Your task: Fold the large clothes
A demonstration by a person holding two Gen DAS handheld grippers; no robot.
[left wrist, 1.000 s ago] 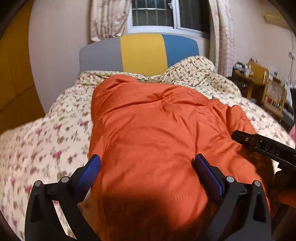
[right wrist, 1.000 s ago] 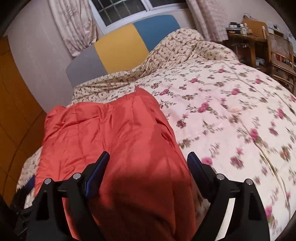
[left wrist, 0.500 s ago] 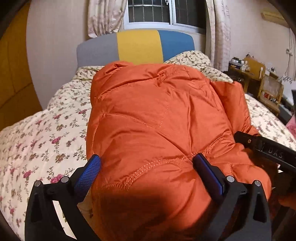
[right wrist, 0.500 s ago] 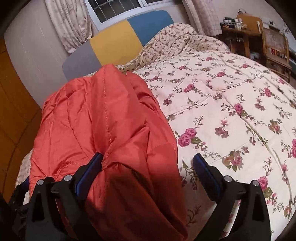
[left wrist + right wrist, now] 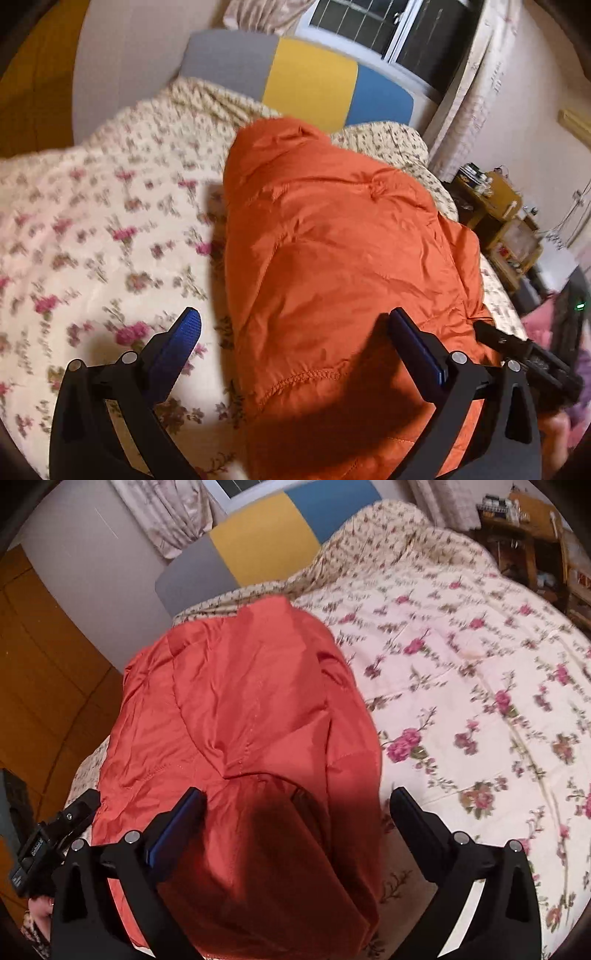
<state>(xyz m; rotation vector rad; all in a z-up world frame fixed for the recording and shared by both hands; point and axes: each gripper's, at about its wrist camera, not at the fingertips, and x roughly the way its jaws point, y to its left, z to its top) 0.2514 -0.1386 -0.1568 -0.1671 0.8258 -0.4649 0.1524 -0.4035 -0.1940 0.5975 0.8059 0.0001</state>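
Observation:
A puffy orange jacket (image 5: pixel 332 251) lies bunched on the floral bedspread (image 5: pixel 92 240), running away toward the headboard. My left gripper (image 5: pixel 295 332) is open above the jacket's near end. Its left pad is over the bedspread and its right pad is over the fabric. In the right wrist view the same jacket (image 5: pixel 240 720) fills the middle. My right gripper (image 5: pixel 295 808) has its jaws opening wide, with the jacket's near end between them and the right pad clear of it. Each gripper shows in the other's view: the right gripper (image 5: pixel 524 354) and the left gripper (image 5: pixel 48 845).
A grey, yellow and blue headboard (image 5: pixel 306 81) stands under a window (image 5: pixel 388 29) with curtains. Wooden shelves (image 5: pixel 498 221) full of small items stand right of the bed. A wooden wardrobe (image 5: pixel 37 686) is on the left. The bedspread (image 5: pixel 480 683) spreads wide to the right.
The jacket, raised half a second ago, has sunk lower onto the bed. My left gripper has rolled and shifted left, so its left pad is now over the bedspread. The right jaws have widened.

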